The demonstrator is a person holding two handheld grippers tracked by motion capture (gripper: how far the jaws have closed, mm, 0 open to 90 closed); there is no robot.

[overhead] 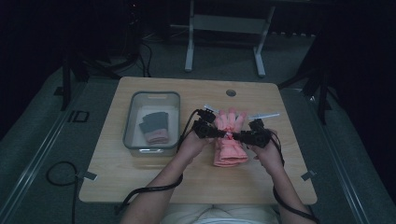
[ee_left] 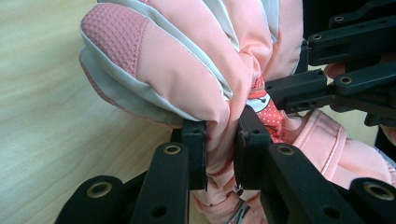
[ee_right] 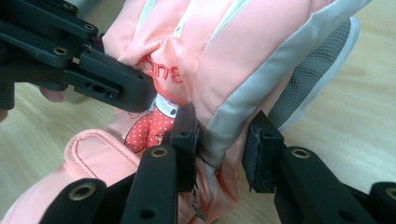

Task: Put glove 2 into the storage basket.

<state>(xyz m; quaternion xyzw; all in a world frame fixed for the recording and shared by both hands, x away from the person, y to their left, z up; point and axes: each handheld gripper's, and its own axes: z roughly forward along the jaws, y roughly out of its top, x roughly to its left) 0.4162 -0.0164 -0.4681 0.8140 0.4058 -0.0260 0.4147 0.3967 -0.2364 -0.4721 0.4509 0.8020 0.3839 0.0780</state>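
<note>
A pink padded glove [overhead: 229, 140] with grey trim lies at the middle of the wooden table [overhead: 196, 186], its fingers pointing away from me. My left gripper [overhead: 223, 134] comes at its middle from the left and is shut on a fold of the pink fabric [ee_left: 220, 149]. From the right, my right gripper [overhead: 236, 136] holds the glove's grey-trimmed edge between its jaws [ee_right: 222, 144]. The two gripper tips nearly meet over a cartoon patch with red dotted cloth [ee_right: 149, 126]. The glove's cuff [overhead: 229, 158] lies nearest me.
A grey plastic bin [overhead: 152, 95] stands left of the glove and holds a dark grey and pink glove [overhead: 154, 127]. A thin white stick [overhead: 264, 115] lies behind the pink glove. A round cable hole [overhead: 230, 92] sits near the far edge.
</note>
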